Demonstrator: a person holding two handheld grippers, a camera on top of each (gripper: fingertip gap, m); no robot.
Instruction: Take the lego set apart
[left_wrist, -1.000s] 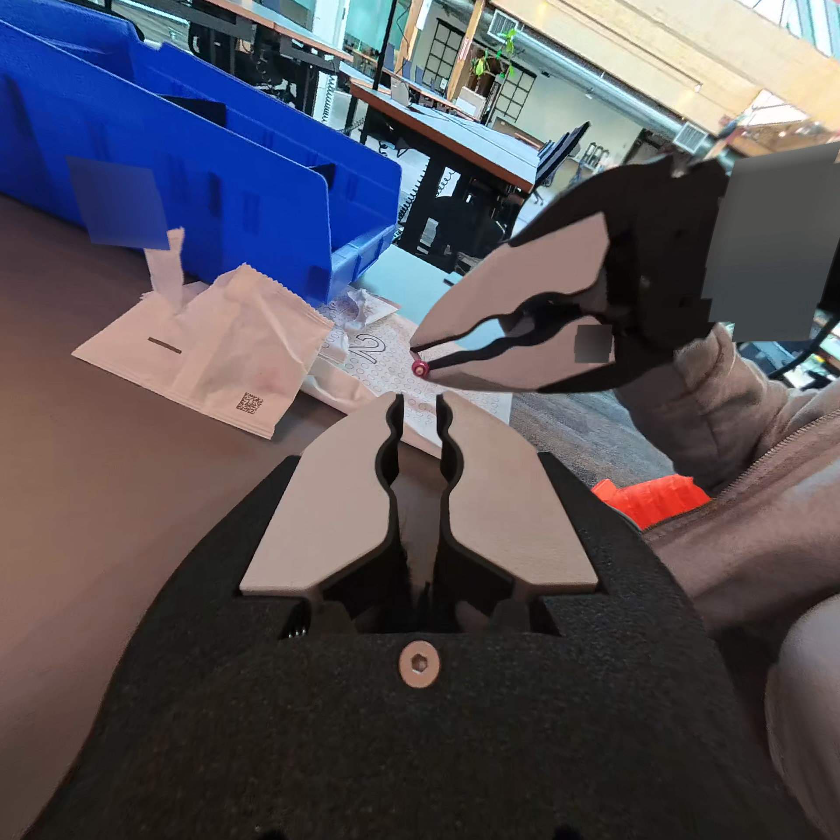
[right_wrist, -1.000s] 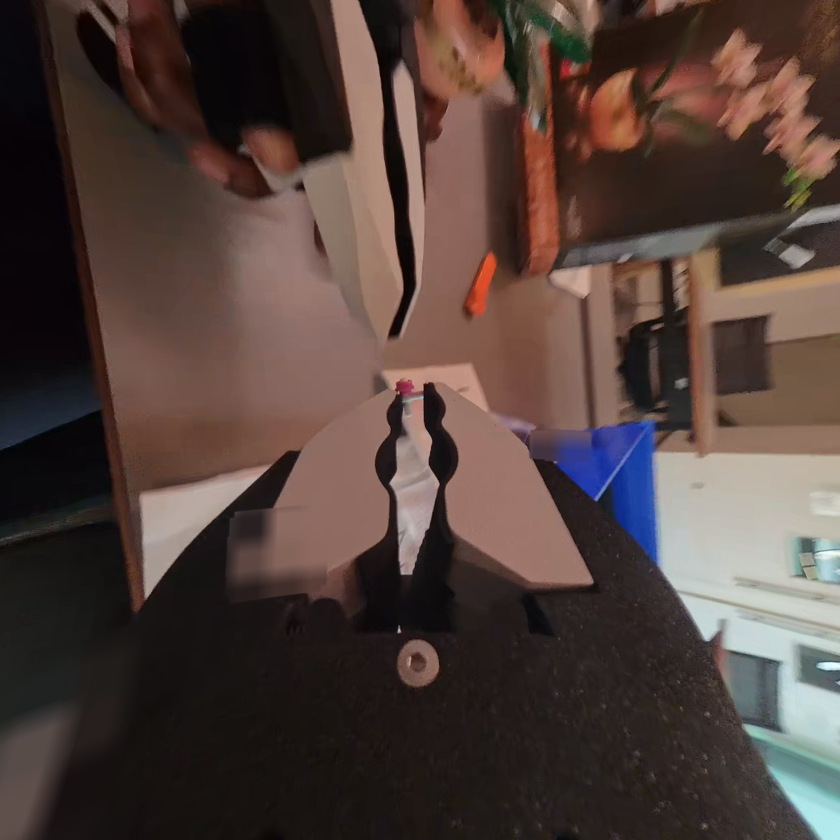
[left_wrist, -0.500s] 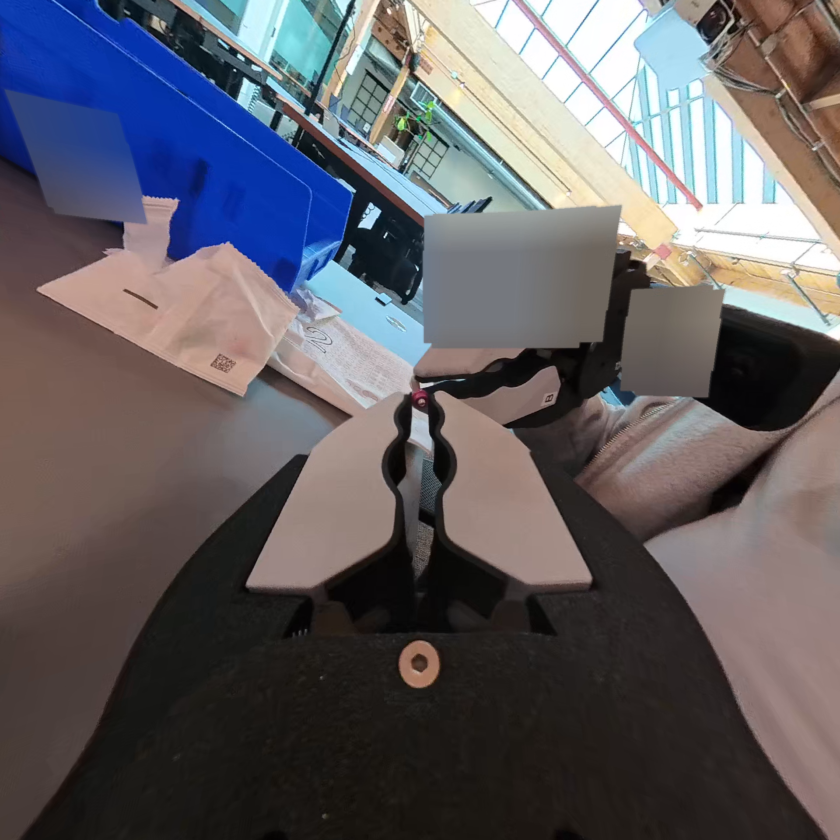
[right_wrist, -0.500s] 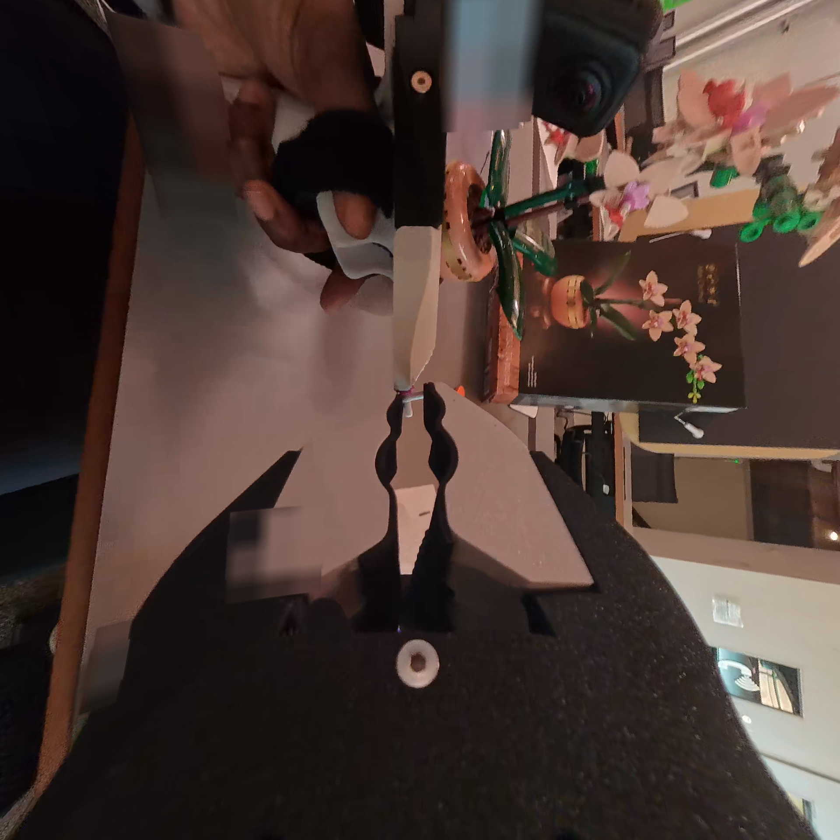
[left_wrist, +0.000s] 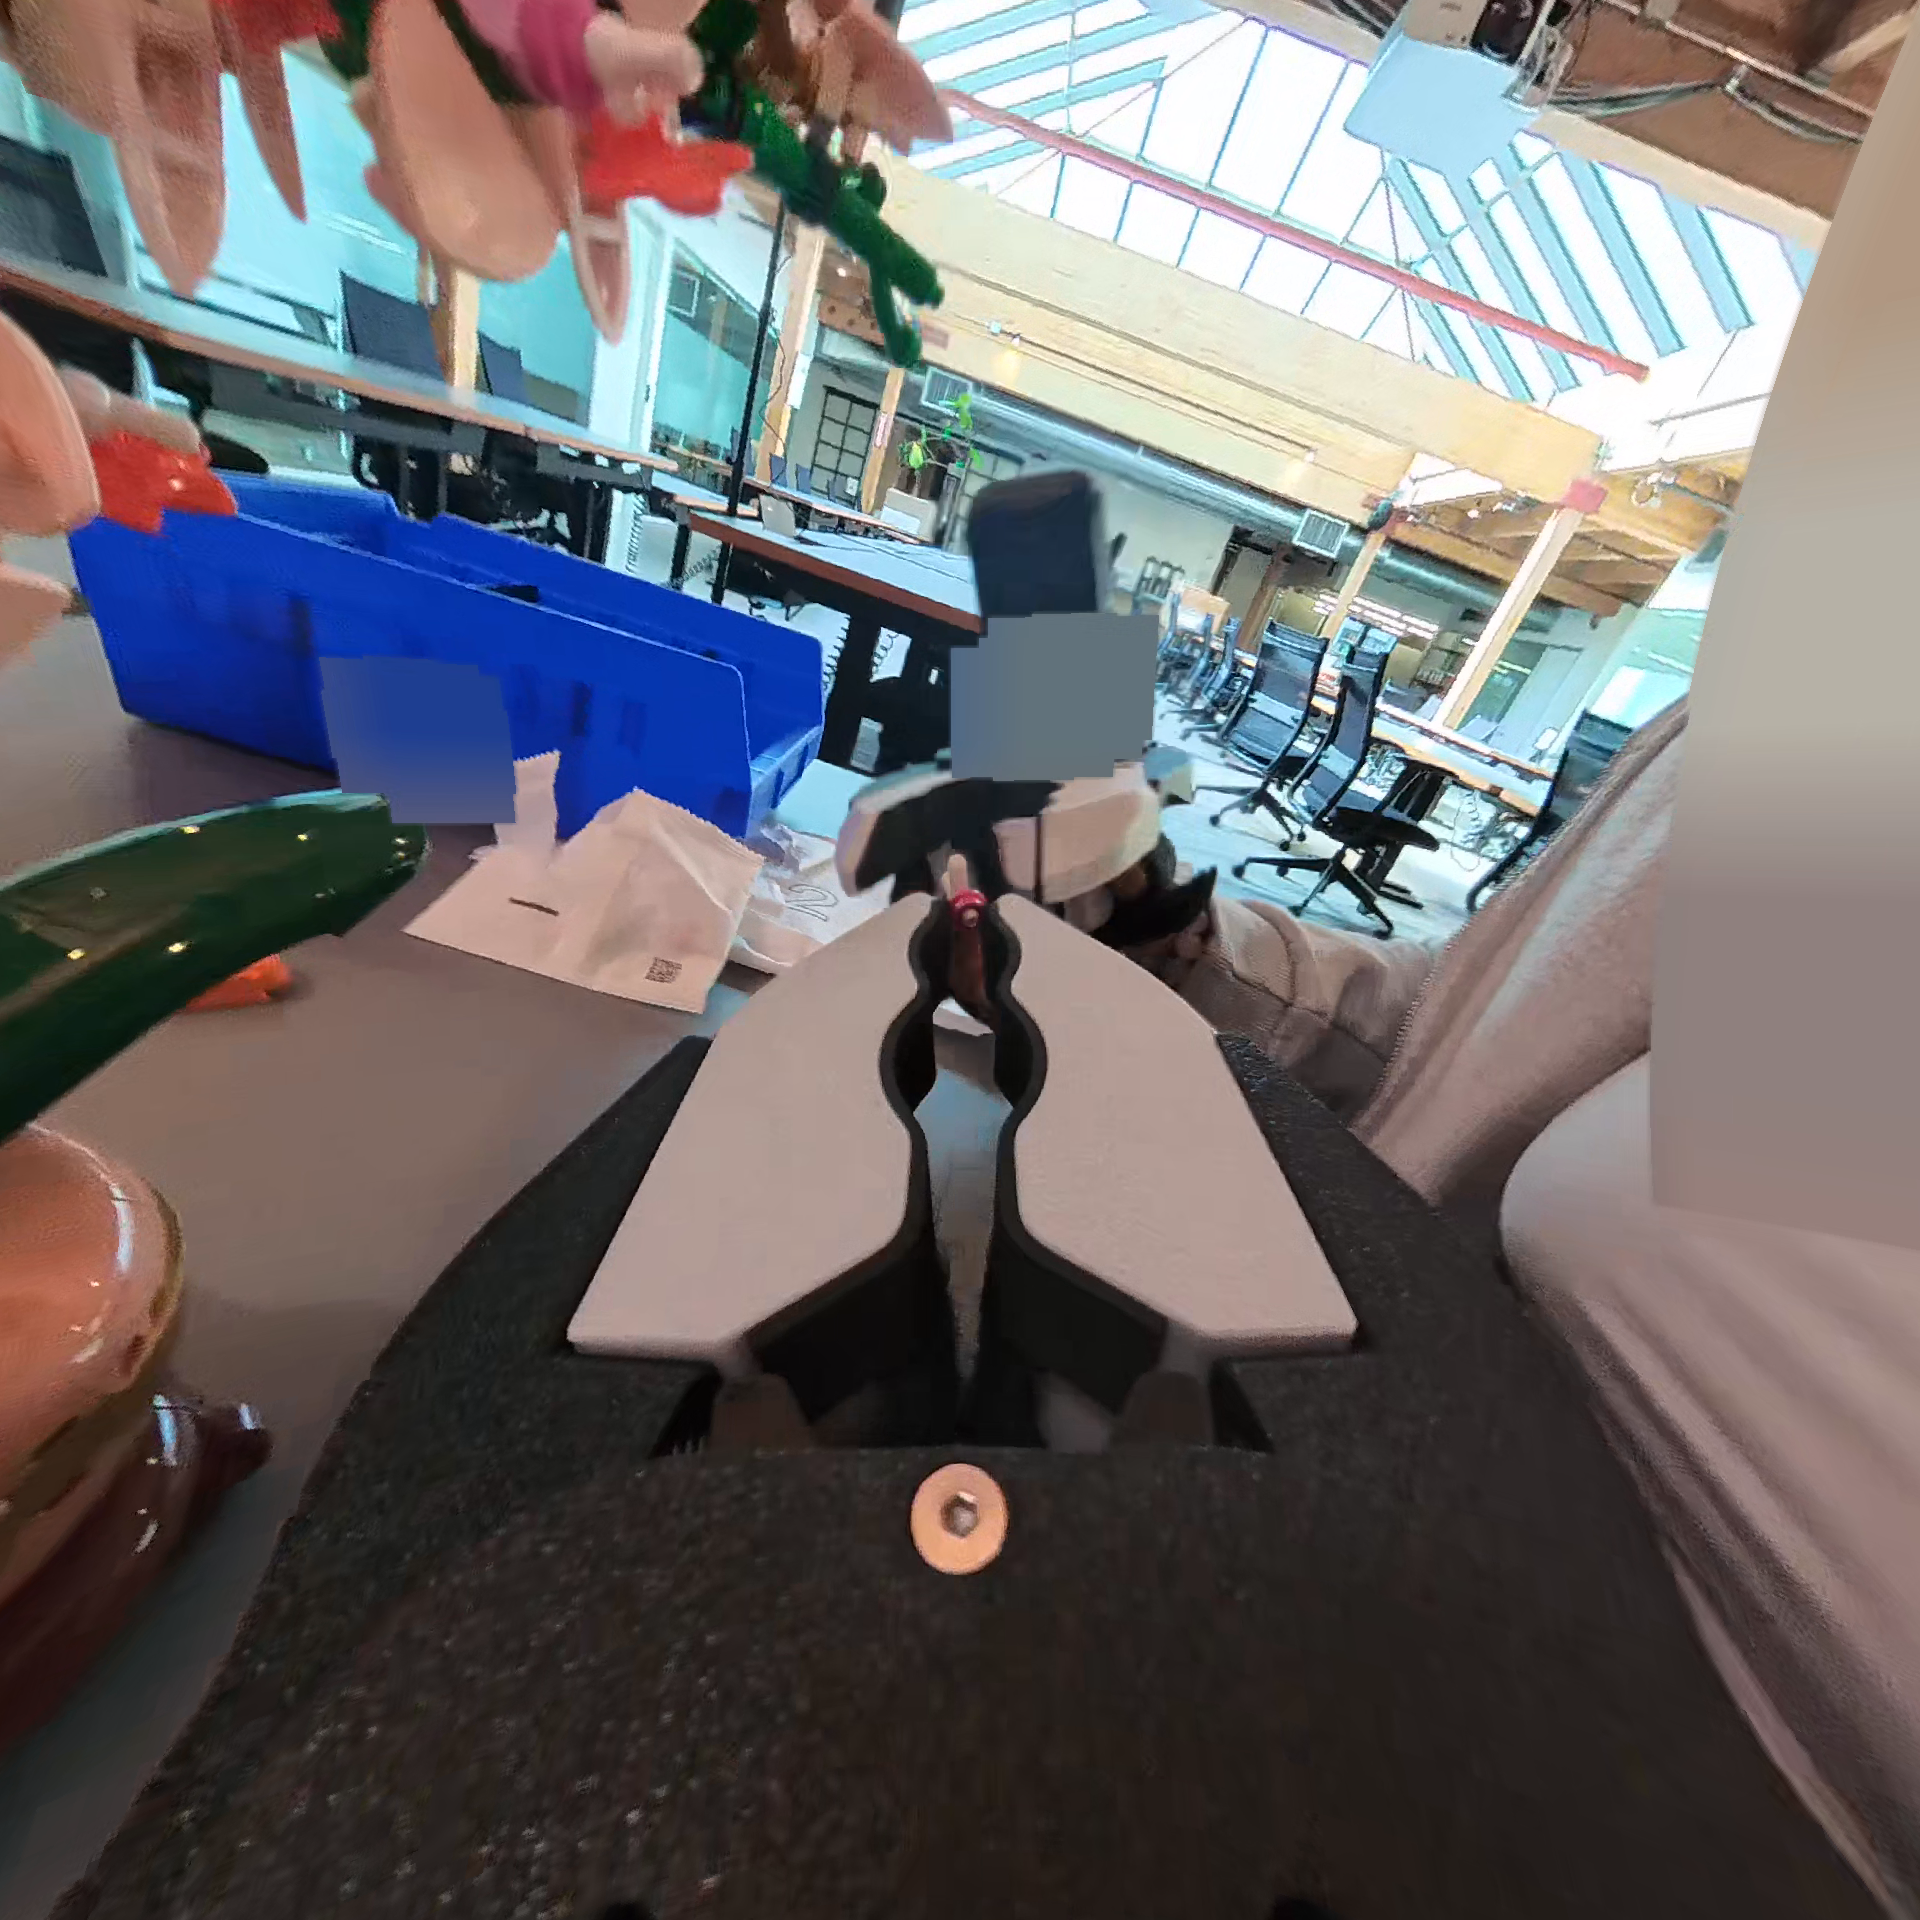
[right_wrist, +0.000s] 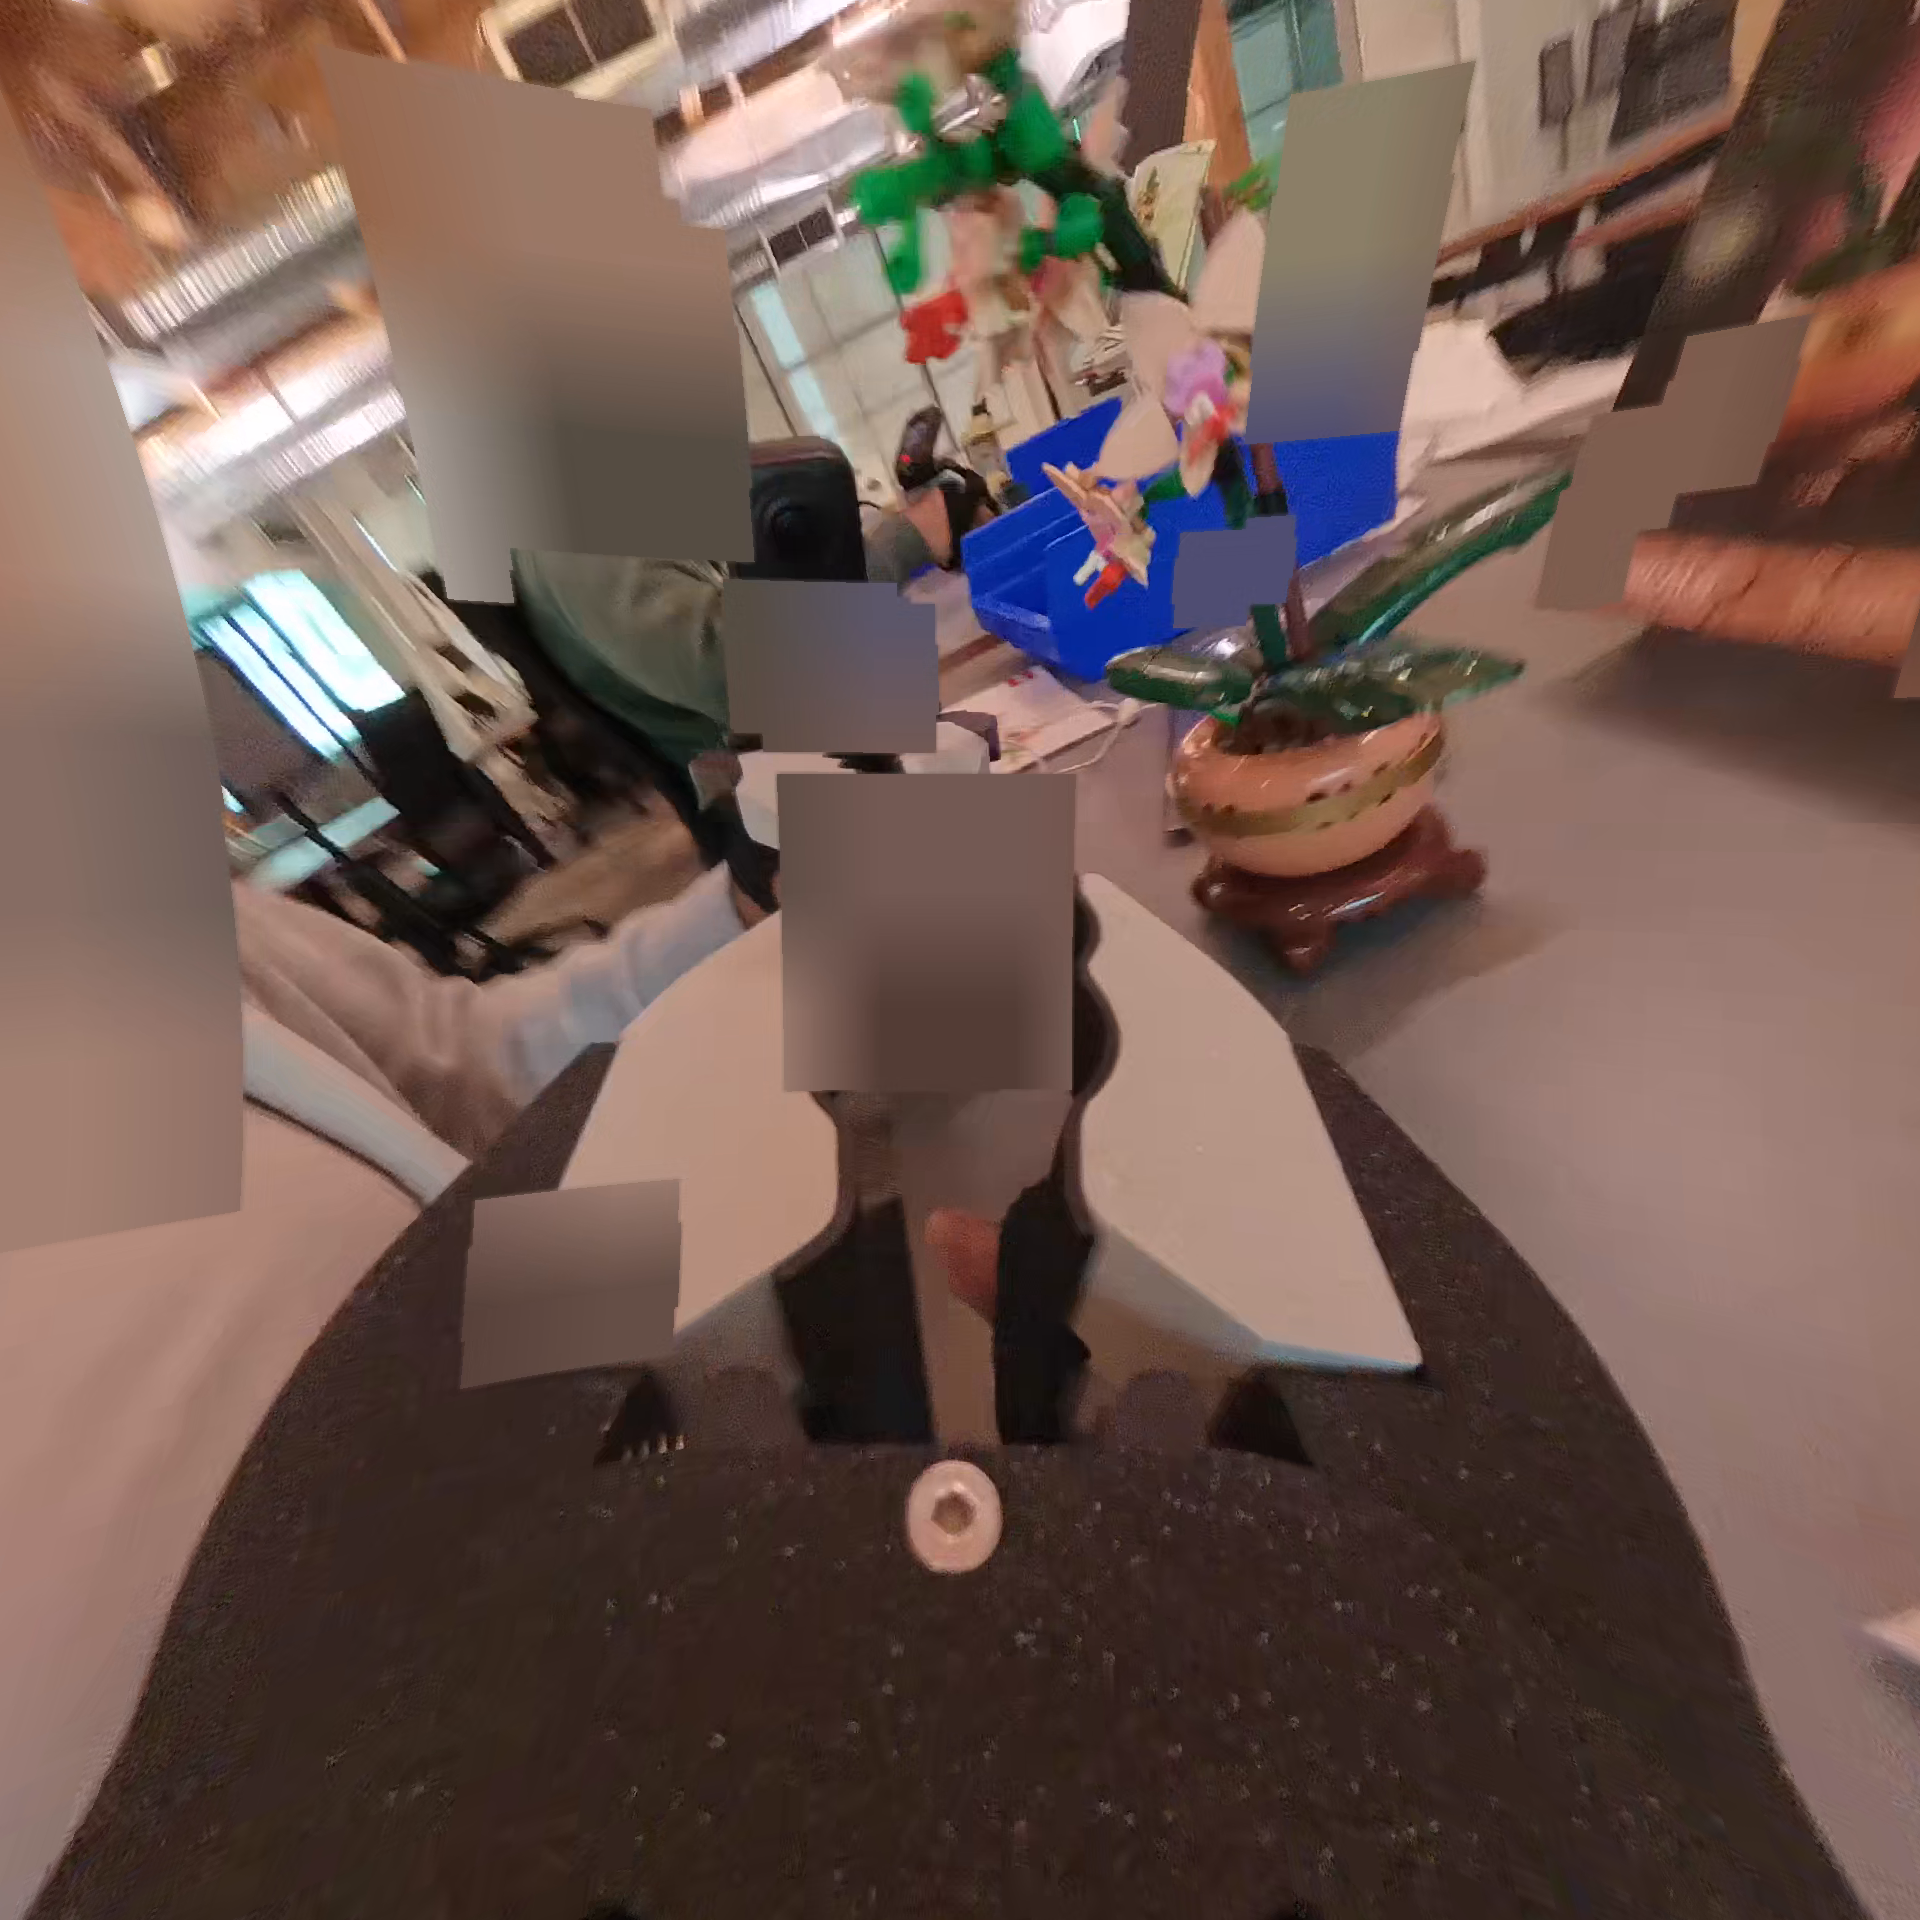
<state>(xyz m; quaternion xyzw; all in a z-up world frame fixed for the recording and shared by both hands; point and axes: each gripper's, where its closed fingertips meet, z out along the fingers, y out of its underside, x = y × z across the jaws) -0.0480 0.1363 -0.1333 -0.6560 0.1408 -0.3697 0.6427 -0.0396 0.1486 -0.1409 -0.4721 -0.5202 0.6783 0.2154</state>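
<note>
Because the tiny pink piece (left_wrist: 967, 914) needs pulling apart, the left gripper (left_wrist: 964, 920) pinches it; the right gripper's (left_wrist: 940, 831) state I cannot tell.

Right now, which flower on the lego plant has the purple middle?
The pale flower hanging lower on the stem, in front of the blue bin. The flower higher up the stem shows red instead.

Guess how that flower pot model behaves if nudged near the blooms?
The flower pot model would probably tip: tall stem, narrow brown base. Blooms look fragile, likely popping off. Leaves seem stiff.
</note>
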